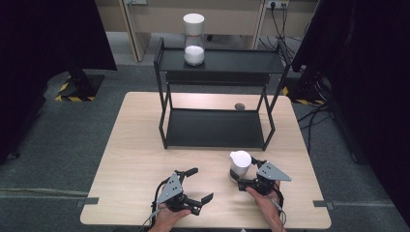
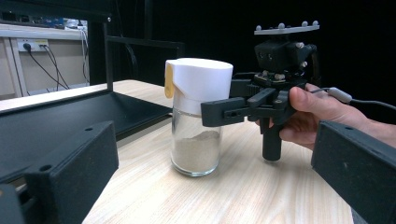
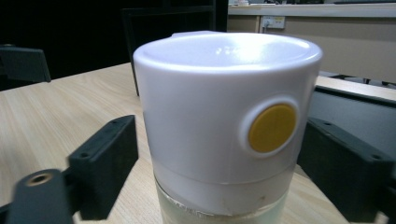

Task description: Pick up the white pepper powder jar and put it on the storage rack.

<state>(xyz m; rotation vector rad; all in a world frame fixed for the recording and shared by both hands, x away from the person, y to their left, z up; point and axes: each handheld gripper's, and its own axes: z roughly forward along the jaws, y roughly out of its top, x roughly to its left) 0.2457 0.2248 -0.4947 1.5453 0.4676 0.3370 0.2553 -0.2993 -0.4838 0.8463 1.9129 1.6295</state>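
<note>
A glass jar (image 1: pixel 240 163) with a white lid and a yellow button stands upright on the wooden table (image 1: pixel 140 159), front right; it holds pale powder (image 2: pixel 196 149). My right gripper (image 1: pixel 244 173) is shut on it, one jaw on each side of the lid (image 3: pixel 215 116), level with the lid's lower band. From the left gripper view the right gripper (image 2: pixel 208 112) and the hand holding it are beside the jar (image 2: pixel 196 126). My left gripper (image 1: pixel 201 183) rests at the table's front left, jaws wide open and holding nothing, pointing toward the jar.
A black two-tier metal shelf (image 1: pixel 217 79) stands at the table's far middle; its lower tray (image 2: pixel 70 116) reaches close to the jar. A second white-lidded jar (image 1: pixel 194 41) sits on the top tier. A small dark object (image 1: pixel 239 106) lies behind the shelf's lower tray.
</note>
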